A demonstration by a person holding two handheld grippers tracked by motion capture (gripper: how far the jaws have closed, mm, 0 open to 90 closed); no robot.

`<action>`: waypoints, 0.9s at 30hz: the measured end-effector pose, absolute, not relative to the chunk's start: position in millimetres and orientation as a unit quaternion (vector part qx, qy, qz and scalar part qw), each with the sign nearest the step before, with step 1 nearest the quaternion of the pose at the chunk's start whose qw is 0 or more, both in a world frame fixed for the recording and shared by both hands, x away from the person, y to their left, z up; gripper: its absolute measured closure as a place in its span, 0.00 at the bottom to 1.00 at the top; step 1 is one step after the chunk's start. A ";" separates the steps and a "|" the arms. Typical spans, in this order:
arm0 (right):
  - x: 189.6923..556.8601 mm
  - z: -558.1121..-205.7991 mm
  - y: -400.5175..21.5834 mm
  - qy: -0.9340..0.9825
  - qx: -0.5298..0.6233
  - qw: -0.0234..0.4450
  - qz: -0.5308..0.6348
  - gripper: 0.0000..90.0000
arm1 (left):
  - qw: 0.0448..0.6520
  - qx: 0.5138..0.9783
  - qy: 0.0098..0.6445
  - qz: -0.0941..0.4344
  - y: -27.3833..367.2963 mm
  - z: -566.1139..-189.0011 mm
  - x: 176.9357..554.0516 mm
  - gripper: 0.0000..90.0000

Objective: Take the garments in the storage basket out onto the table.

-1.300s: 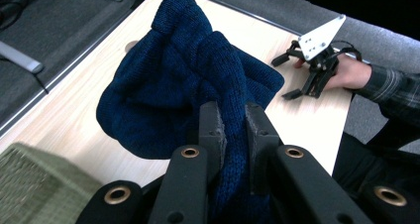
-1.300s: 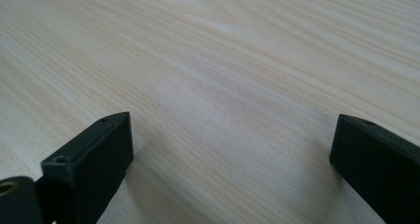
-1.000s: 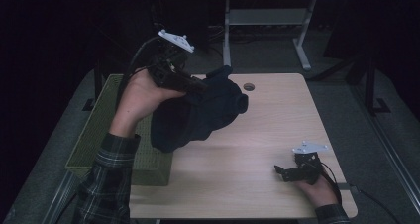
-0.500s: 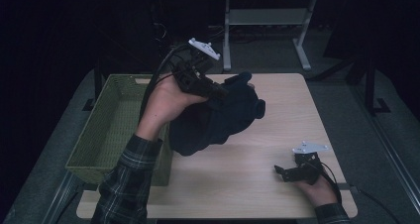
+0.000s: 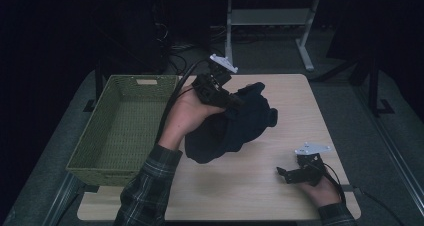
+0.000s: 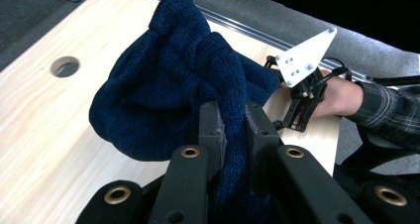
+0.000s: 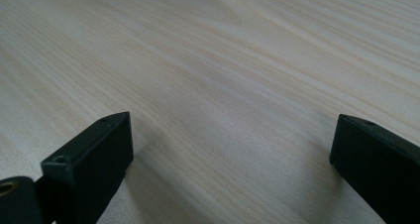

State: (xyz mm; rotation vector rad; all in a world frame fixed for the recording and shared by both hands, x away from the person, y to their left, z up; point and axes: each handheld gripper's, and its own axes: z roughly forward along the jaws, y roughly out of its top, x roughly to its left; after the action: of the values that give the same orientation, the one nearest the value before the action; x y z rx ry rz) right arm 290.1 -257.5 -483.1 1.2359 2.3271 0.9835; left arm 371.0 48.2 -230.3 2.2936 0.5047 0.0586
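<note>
— Where is the blue knit hat (image 6: 168, 90)?

— Right between the jaws of the left gripper (image 6: 232, 135). They pinch a fold of it, and the rest hangs out ahead, over the table (image 5: 280, 186).

— Which way does it need to go?

— Maybe down onto the wood. It looks like it touches already, but it's dark there.

— And the right gripper (image 5: 292, 175)?

— Far off, resting flat, jaws spread, nothing in them. The green basket (image 5: 100, 151) sits behind the left hand (image 5: 187, 117).

Dark blue knitted garment (image 5: 235, 128) — bunched and drooping, a fold pinched, hanging over the table's middle
</note>
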 end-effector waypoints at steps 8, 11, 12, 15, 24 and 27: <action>288.7 -483.1 -257.3 0.815 0.434 0.164 0.346 0.03 | 0.391 0.898 0.199 0.024 29.4 -250.1 369.6 0.90; 288.6 -483.0 -257.3 0.816 0.434 0.164 0.345 0.03 | 0.389 0.899 0.200 0.020 24.5 -260.5 370.2 0.90; 288.6 -483.0 -257.3 0.816 0.434 0.164 0.345 0.03 | 0.389 0.899 0.200 0.018 23.2 -264.3 370.6 0.90; 288.4 -483.0 -257.4 0.816 0.434 0.164 0.345 0.03 | 0.391 0.898 0.205 0.010 19.6 -276.1 372.0 0.90; 286.7 -483.1 -257.7 0.817 0.432 0.161 0.347 0.03 | 0.373 0.903 0.213 -0.014 8.7 -312.7 379.2 0.89; 286.7 -483.2 -257.8 0.817 0.432 0.162 0.347 0.03 | 0.369 0.903 0.221 -0.022 8.8 -323.3 381.6 0.89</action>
State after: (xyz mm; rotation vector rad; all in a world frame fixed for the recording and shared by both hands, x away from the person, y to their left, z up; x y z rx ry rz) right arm 286.7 -257.8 -483.2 1.2320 2.3319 0.9902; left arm 381.6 8.8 -323.3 2.3170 0.5674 -0.0566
